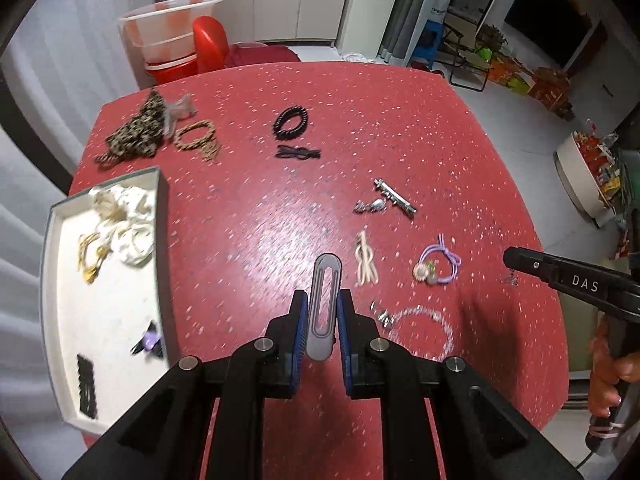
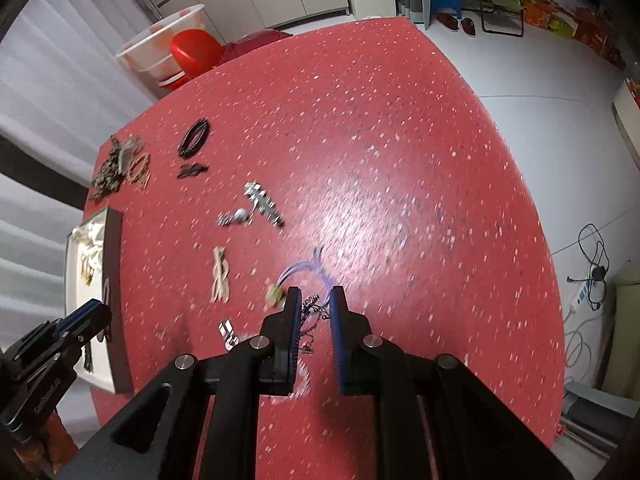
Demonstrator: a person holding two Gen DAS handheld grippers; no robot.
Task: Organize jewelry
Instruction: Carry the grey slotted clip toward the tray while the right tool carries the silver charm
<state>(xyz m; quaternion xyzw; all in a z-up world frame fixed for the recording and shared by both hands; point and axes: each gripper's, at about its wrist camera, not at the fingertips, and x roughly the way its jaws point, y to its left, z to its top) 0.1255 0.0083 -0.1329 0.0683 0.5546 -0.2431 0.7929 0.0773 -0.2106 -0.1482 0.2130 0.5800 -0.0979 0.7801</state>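
Left wrist view shows the left gripper (image 1: 323, 312) closed on a grey clip (image 1: 325, 304), which stands up between the blue pads above the red table (image 1: 400, 128). A white tray (image 1: 120, 312) sits at the table's left edge, just left of the gripper. It holds a cream scrunchie (image 1: 128, 220), a gold piece (image 1: 90, 258), a purple clip (image 1: 149, 342) and a black comb (image 1: 87, 386).

Loose on the table lie a leopard scrunchie (image 1: 136, 132) and a brown tie (image 1: 197, 138) at the far left, touching or nearly so. A black coil tie (image 1: 291, 121) sits just above a black pin (image 1: 298, 153) near the middle. To the right are a silver barrette (image 1: 394, 196) with a silver brooch (image 1: 370, 206) beside it, a beige tie (image 1: 366, 258), a purple tie (image 1: 438, 262), small silver earrings (image 1: 382, 314) and a clear bead bracelet (image 1: 424, 330).

Right wrist view shows the right gripper (image 2: 314, 312) with its jaws apart by a narrow gap and a thin silver chain (image 2: 312, 316) hanging between them; motion blur hides whether the pads actually pinch it, so I cannot tell its grip. The purple tie (image 2: 304, 270) lies just beyond the fingertips. The left gripper (image 2: 86, 312) appears at the lower left, over the tray (image 2: 114, 280).
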